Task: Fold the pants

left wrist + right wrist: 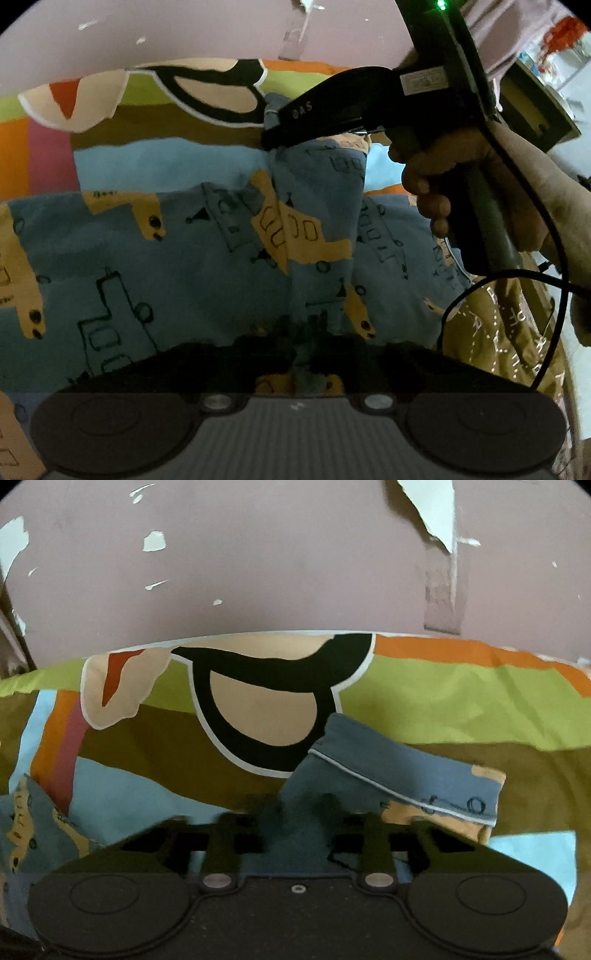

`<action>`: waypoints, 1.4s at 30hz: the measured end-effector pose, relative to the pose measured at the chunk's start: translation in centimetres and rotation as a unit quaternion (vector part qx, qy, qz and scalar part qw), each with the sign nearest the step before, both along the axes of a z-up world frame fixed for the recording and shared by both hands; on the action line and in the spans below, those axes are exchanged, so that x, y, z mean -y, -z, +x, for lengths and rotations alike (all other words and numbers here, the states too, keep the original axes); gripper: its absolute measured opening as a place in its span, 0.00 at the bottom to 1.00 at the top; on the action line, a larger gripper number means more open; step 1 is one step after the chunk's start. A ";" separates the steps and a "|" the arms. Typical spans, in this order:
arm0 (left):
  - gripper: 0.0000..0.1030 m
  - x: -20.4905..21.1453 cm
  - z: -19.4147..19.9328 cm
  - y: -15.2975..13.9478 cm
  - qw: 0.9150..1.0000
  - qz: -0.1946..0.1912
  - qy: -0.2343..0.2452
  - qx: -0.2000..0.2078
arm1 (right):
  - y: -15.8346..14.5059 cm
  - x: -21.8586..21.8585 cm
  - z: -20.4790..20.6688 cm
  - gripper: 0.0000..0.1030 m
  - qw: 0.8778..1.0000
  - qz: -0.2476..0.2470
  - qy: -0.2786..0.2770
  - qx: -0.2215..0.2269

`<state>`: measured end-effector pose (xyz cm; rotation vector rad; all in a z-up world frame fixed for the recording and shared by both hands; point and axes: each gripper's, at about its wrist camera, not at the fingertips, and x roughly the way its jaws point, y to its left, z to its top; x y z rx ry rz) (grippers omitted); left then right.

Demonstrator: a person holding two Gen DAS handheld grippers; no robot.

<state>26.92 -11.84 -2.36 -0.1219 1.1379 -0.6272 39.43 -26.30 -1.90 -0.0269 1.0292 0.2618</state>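
The pants (207,251) are blue with orange vehicle prints and lie spread on a colourful bedsheet. My left gripper (301,354) is shut on a fold of the pants at the near edge. My right gripper (271,138) shows in the left wrist view, held by a hand, shut on a raised end of the pants at the far side. In the right wrist view my right gripper (299,812) pinches the blue fabric (399,771), whose hemmed edge sticks up past the fingers.
The bedsheet (443,705) has green, olive, orange and light blue patches and a black and beige figure. A pink wall (280,561) with peeling paint stands behind the bed. A brown printed cloth (502,332) lies at the right.
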 end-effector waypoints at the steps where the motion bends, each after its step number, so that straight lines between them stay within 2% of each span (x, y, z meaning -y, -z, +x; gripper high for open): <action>1: 0.01 0.0 -0.1 -0.2 1.000 -0.002 0.003 0.003 | -0.2 0.4 -0.3 0.02 1.000 0.010 0.006 0.004; 5: 0.00 0.0 -0.8 -1.0 0.999 0.005 0.014 0.028 | -1.4 2.5 -2.5 0.01 0.995 0.070 0.032 0.055; 9: 0.00 0.4 -1.2 -1.9 0.998 0.012 0.028 0.062 | -3.2 5.9 -6.5 0.01 0.983 0.118 0.060 0.125; 14: 0.00 1.2 -2.5 -3.6 0.989 0.020 0.096 0.106 | -5.0 11.9 -13.6 0.01 0.963 0.158 0.136 0.172; 17: 0.00 2.2 -3.6 -4.1 0.981 0.020 0.149 0.120 | -4.4 14.9 -18.0 0.01 0.950 0.188 0.186 0.164; 20: 0.00 3.9 -4.6 -3.1 0.973 0.038 0.197 0.115 | -2.2 16.3 -21.2 0.01 0.938 0.211 0.233 0.144; 24: 0.00 5.2 -5.0 -1.9 0.967 0.055 0.223 0.114 | 0.5 17.0 -22.5 0.01 0.936 0.214 0.257 0.112; 28: 0.02 6.2 -5.7 -2.2 0.955 0.083 0.240 0.154 | 1.3 17.2 -22.4 0.03 0.938 0.222 0.245 0.109; 30: 0.15 6.4 -6.4 -2.2 0.947 0.104 0.255 0.167 | 1.8 17.5 -22.4 0.17 0.935 0.239 0.241 0.099; 32: 0.22 6.5 -6.9 -1.9 0.937 0.126 0.276 0.173 | 2.2 17.8 -22.3 0.21 0.933 0.253 0.238 0.093; 34: 0.22 6.6 -7.3 -1.3 0.928 0.151 0.287 0.182 | 2.4 17.9 -22.2 0.27 0.935 0.253 0.230 0.096; 35: 0.22 6.4 -7.5 -1.1 0.927 0.156 0.288 0.182 | 2.3 18.0 -22.2 0.33 0.936 0.250 0.227 0.099; 36: 0.22 6.2 -7.5 -1.0 0.929 0.157 0.286 0.177 | 2.3 18.1 -22.2 0.38 0.936 0.250 0.227 0.100; 38: 0.22 6.1 -7.2 -0.8 0.932 0.154 0.283 0.164 | 2.4 18.5 -22.2 0.41 0.932 0.258 0.233 0.099; 40: 0.13 6.3 -7.2 -0.7 0.929 0.157 0.290 0.168 | 2.5 18.9 -22.1 0.42 0.928 0.264 0.244 0.099; 41: 0.05 6.3 -7.2 -0.7 0.927 0.160 0.292 0.170 | 2.6 19.2 -21.9 0.42 0.925 0.271 0.249 0.096; 42: 0.03 6.5 -7.2 -0.7 0.925 0.165 0.294 0.173 | 2.8 19.5 -21.6 0.42 0.921 0.279 0.258 0.092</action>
